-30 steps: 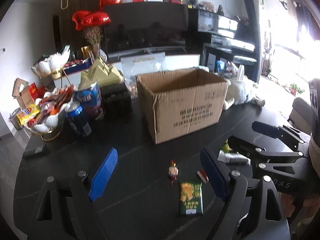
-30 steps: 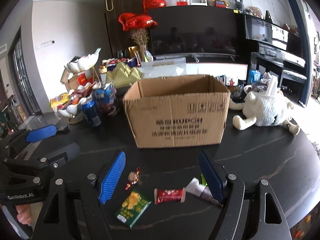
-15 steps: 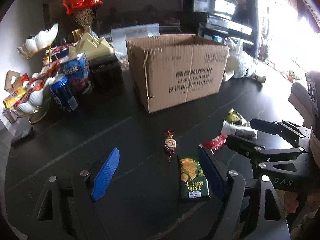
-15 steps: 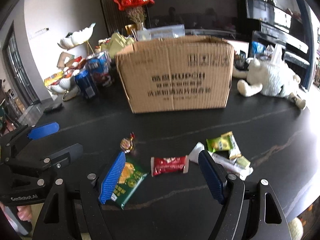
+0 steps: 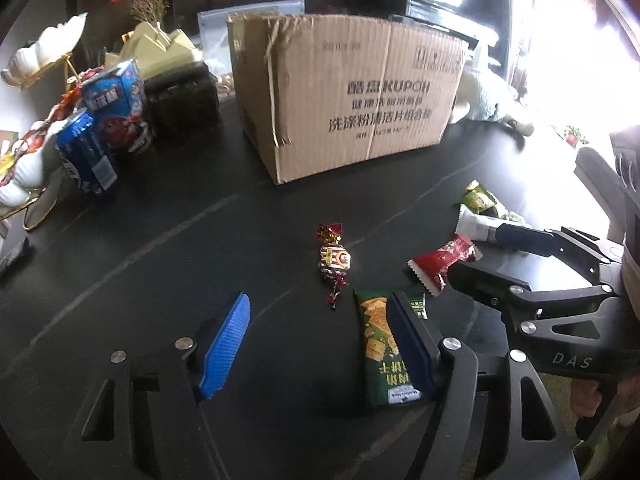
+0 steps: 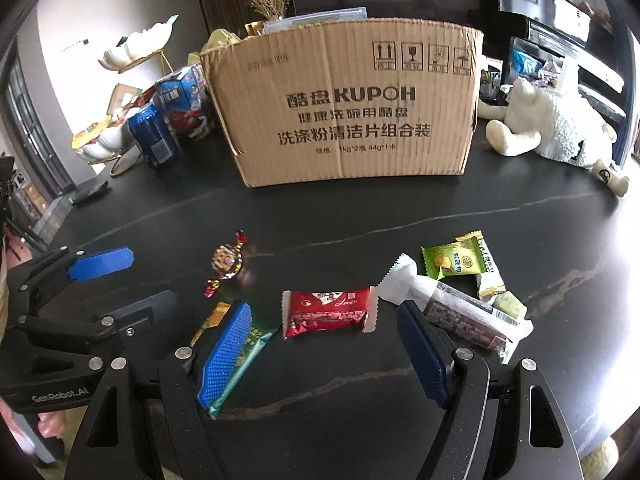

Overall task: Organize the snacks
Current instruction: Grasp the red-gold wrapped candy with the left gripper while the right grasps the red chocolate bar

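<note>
Loose snacks lie on the black table (image 6: pixel 400 208) before a cardboard box (image 6: pixel 344 104): a twisted foil candy (image 5: pixel 334 258) (image 6: pixel 226 262), a green cracker pack (image 5: pixel 380 344) (image 6: pixel 252 344), a red pack (image 6: pixel 326 312) (image 5: pixel 438 260), a white-ended bar (image 6: pixel 452 304) and light green packs (image 6: pixel 456 262). My left gripper (image 5: pixel 320 336) is open, low over the table just short of the candy; its right finger overlaps the cracker pack. My right gripper (image 6: pixel 324 344) is open just short of the red pack, its left finger over the cracker pack.
At the left stand a blue can (image 5: pixel 86 156), a blue snack carton (image 5: pixel 118 104), a dark box (image 5: pixel 184 100) and a white shell-shaped dish with sweets (image 6: pixel 96 140). A white plush toy (image 6: pixel 556 128) lies at the right. The box (image 5: pixel 348 96) blocks the table's back.
Both grippers have dropped and moved forward toward the snacks, which now lie close before the fingers. The box looms larger. Both stay open.
</note>
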A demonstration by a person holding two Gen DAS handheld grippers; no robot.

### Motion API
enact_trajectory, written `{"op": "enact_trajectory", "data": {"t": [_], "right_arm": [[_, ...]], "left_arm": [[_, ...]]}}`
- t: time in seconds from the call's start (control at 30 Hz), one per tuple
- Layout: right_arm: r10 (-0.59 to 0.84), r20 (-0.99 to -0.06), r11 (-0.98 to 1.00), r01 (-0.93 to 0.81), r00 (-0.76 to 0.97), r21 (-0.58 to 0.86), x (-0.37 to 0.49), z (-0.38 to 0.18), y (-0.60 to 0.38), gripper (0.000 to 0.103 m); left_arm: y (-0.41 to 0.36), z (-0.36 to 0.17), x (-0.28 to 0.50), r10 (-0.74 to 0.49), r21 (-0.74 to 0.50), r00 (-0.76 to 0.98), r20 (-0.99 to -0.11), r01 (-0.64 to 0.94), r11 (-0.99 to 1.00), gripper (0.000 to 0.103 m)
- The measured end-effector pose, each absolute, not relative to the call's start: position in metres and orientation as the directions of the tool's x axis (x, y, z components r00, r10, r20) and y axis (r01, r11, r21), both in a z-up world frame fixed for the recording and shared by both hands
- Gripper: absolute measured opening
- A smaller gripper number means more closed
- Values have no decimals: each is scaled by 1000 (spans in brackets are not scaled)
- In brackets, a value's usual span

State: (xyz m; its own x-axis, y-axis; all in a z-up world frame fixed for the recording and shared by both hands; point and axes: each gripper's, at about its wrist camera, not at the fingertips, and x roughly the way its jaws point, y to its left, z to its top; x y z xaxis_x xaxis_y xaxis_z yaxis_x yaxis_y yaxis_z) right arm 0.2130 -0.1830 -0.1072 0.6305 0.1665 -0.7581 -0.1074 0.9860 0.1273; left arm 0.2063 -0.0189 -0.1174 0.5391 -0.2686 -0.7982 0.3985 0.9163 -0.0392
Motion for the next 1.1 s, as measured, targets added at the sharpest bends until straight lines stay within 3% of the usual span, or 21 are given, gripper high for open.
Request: {"op": "enact_trajectory", "data": {"t": [0.33, 0.7, 1.1], "right_arm": [[171, -778, 985, -105, 605, 135, 226, -122, -185, 75], [204, -796, 979, -112, 570, 170, 238, -132, -188, 65], [247, -786, 969, -136, 566, 206, 239, -133, -189, 50]], "left_arm": [[-27, -133, 226, -272, -39, 531, -803, 409, 912, 65], [-37, -143, 248, -288, -77, 495, -820, 404, 912, 57], [-49, -141, 256, -282, -84, 453, -846, 408, 909, 28]]}}
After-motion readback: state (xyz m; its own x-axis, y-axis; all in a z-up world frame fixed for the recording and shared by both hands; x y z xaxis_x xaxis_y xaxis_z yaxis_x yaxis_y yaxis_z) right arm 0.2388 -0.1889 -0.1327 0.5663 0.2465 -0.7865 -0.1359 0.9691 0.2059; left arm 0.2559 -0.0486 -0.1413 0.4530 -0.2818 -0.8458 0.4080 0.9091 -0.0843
